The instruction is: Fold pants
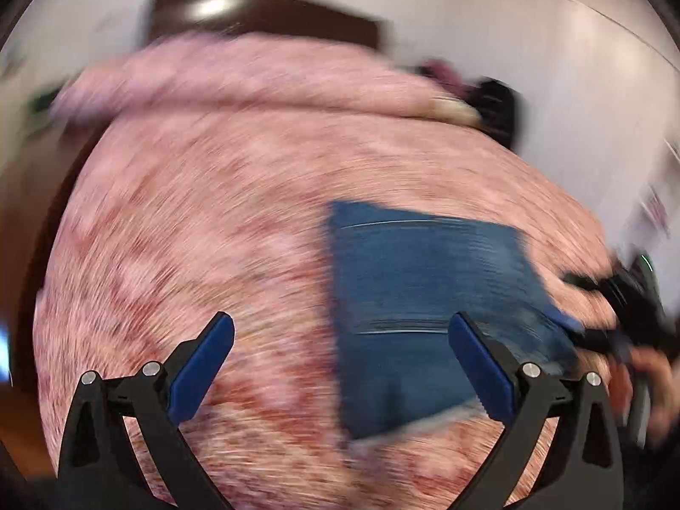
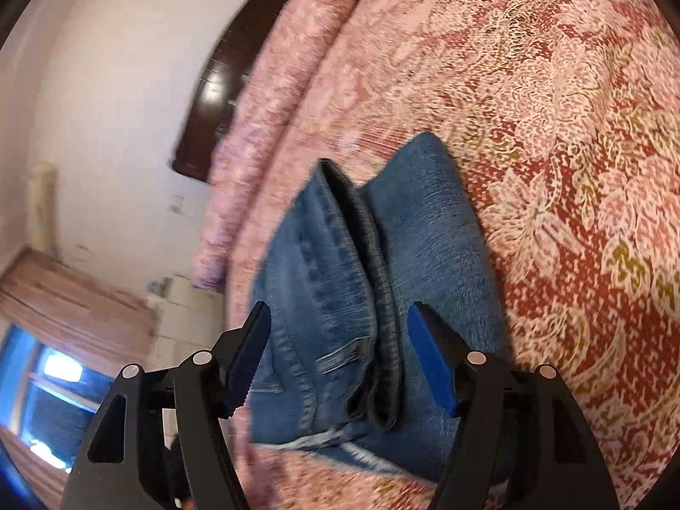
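The blue denim pants (image 2: 340, 280) lie on a bed covered with a pink and red floral-patterned bedspread (image 2: 573, 170), already gathered into a compact, layered bundle. In the left wrist view the pants (image 1: 425, 297) read as a rough rectangle, flat on the spread and to the right of centre, with a pale frayed hem at the near edge. In the right wrist view stacked folds and a dark crease run up the middle, with stitched seams on the left layer and a smoother panel on the right. Judging from this, most of the folding seems done; what may remain is a last fold or some squaring and flattening, since the layers stand slightly raised along the crease.

The bundle's long axis runs away from both cameras, from the frayed hem nearest the grippers toward the rolled pink blanket (image 1: 255, 80) and dark wooden headboard (image 1: 263, 12) at the far end.

The left gripper (image 1: 340, 327) has its jaws spread wide, with nothing between them. It hovers over the bedspread, its right jaw above the bundle's edge. The right gripper (image 2: 338, 318) has its jaws apart, straddling the near part of the pants without visibly pressing on them.
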`<action>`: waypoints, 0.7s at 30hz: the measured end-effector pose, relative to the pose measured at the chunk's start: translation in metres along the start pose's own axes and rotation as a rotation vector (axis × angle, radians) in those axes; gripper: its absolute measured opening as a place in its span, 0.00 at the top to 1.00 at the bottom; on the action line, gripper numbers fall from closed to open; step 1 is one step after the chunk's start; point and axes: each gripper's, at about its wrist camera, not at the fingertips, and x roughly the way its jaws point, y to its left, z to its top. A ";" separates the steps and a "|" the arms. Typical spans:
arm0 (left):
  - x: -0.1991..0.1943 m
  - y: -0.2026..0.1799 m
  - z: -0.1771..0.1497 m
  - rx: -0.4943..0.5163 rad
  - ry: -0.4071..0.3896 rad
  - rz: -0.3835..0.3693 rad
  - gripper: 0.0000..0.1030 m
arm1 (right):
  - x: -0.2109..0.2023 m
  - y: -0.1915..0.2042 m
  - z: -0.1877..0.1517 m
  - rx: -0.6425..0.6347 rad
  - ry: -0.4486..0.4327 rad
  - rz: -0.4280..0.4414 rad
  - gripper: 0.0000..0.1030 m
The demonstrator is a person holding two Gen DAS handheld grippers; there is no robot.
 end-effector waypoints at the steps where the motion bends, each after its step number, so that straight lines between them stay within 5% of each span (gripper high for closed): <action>1: 0.008 0.014 -0.003 -0.057 0.018 0.009 0.02 | 0.003 0.000 0.002 0.003 0.000 -0.010 0.36; 5: 0.033 0.048 -0.025 -0.183 0.140 0.013 0.02 | 0.020 -0.001 0.011 0.005 0.026 -0.075 0.35; 10: 0.043 0.024 -0.027 -0.082 0.160 0.086 0.02 | 0.030 0.005 0.010 -0.103 0.074 -0.100 0.37; 13: 0.039 0.025 -0.028 -0.087 0.162 0.084 0.02 | 0.029 0.005 0.009 -0.141 0.116 -0.089 0.76; 14: 0.040 0.025 -0.027 -0.095 0.159 0.076 0.02 | 0.028 0.004 0.008 -0.143 0.113 -0.086 0.80; 21: 0.038 0.033 -0.025 -0.108 0.156 0.067 0.02 | 0.035 0.005 0.003 -0.185 0.149 -0.130 0.74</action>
